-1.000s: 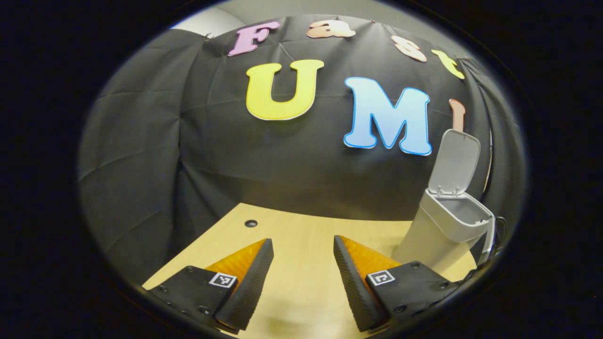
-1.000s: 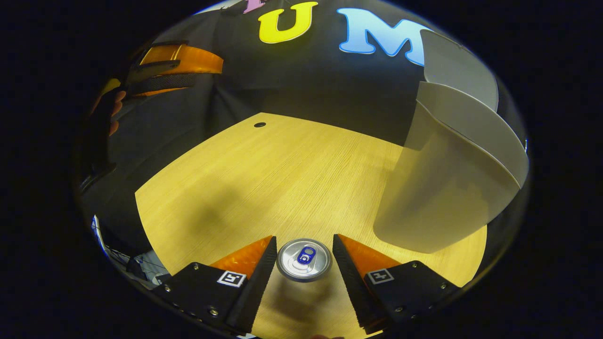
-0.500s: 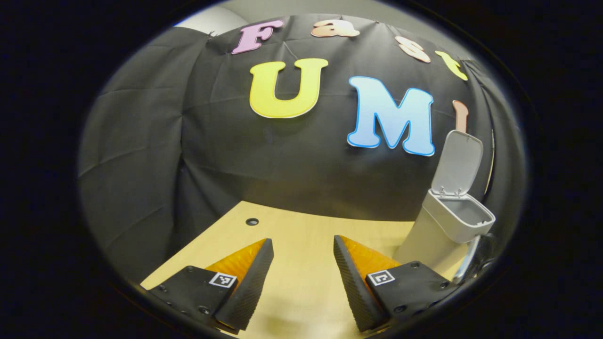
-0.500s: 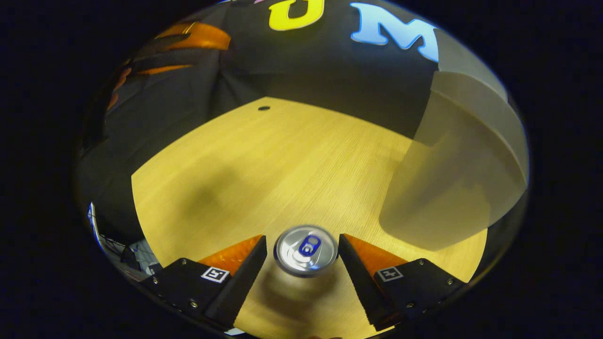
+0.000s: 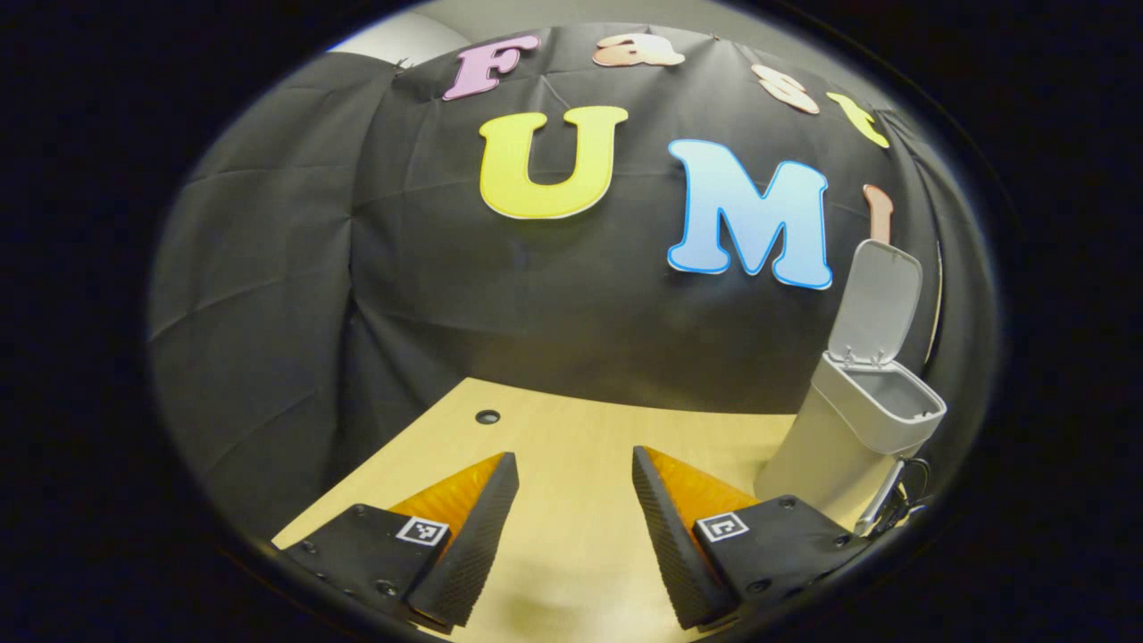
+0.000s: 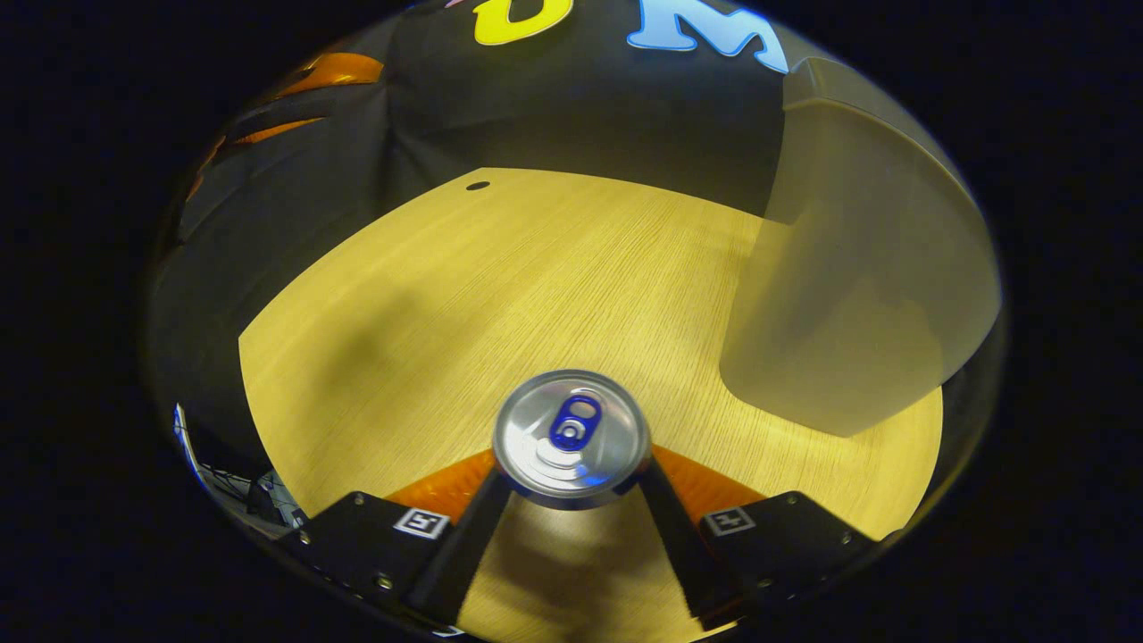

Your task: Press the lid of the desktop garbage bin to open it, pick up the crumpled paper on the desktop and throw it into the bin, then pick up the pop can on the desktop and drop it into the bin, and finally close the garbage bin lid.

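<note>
A pop can (image 6: 571, 436) stands upright on the wooden desktop (image 6: 500, 286), its silver top and blue tab facing me. My right gripper (image 6: 571, 478) has come down around it, one finger on each side, with the fingertips hidden under the can's rim; the jaws stand wide and I see no squeeze. The grey bin (image 6: 857, 286) rises just right of the can. In the left gripper view the bin (image 5: 853, 429) stands at the right with its lid (image 5: 880, 299) raised. My left gripper (image 5: 571, 464) hovers open above the desktop, holding nothing.
A small round cable hole (image 5: 488, 417) sits near the desktop's back edge. The left gripper (image 6: 353, 94) hangs high at the far left in the right gripper view. The desk's left edge (image 6: 246, 393) drops off beside dark cloth.
My right gripper has sunk down around the can, whose top now looms larger and covers the fingertips. The left gripper has drifted slightly, so the bin sits a little farther right.
</note>
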Motion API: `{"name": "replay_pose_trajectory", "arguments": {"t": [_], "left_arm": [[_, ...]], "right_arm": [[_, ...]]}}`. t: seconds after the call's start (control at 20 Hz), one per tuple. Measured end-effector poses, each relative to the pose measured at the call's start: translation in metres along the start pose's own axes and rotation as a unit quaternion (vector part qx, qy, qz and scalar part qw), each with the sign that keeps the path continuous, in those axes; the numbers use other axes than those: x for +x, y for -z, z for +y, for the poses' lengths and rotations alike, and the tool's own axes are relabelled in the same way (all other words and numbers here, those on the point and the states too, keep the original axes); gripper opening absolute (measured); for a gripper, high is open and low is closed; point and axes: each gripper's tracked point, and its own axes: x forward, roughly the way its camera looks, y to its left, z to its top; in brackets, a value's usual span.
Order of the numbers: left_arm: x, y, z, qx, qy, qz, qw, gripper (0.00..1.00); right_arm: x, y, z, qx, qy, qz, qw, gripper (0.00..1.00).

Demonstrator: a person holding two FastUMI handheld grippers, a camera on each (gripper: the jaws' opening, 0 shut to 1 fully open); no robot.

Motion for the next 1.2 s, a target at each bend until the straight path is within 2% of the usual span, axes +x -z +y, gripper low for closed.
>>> {"name": "replay_pose_trajectory", "arguments": {"t": [0.2,0.6,0.9,1.2], "left_arm": [[0.000,-0.001,-0.003,0.003,0.000,-0.001,1.000,0.87],[0.000,0.000,-0.014,0.004,0.010,0.000,1.000,0.87],[-0.002,0.002,-0.026,0.007,0.021,0.000,1.000,0.87],[-0.005,0.002,-0.037,0.010,0.031,-0.002,0.999,0.87]], "right_arm": [[0.001,0.000,-0.002,-0.006,-0.001,-0.006,1.000,0.84],[-0.022,-0.035,-0.008,-0.017,0.004,-0.062,0.998,0.83],[-0.064,-0.087,-0.009,-0.016,0.011,-0.137,0.990,0.83],[-0.113,-0.157,-0.015,0.001,0.017,-0.224,0.974,0.83]]}}
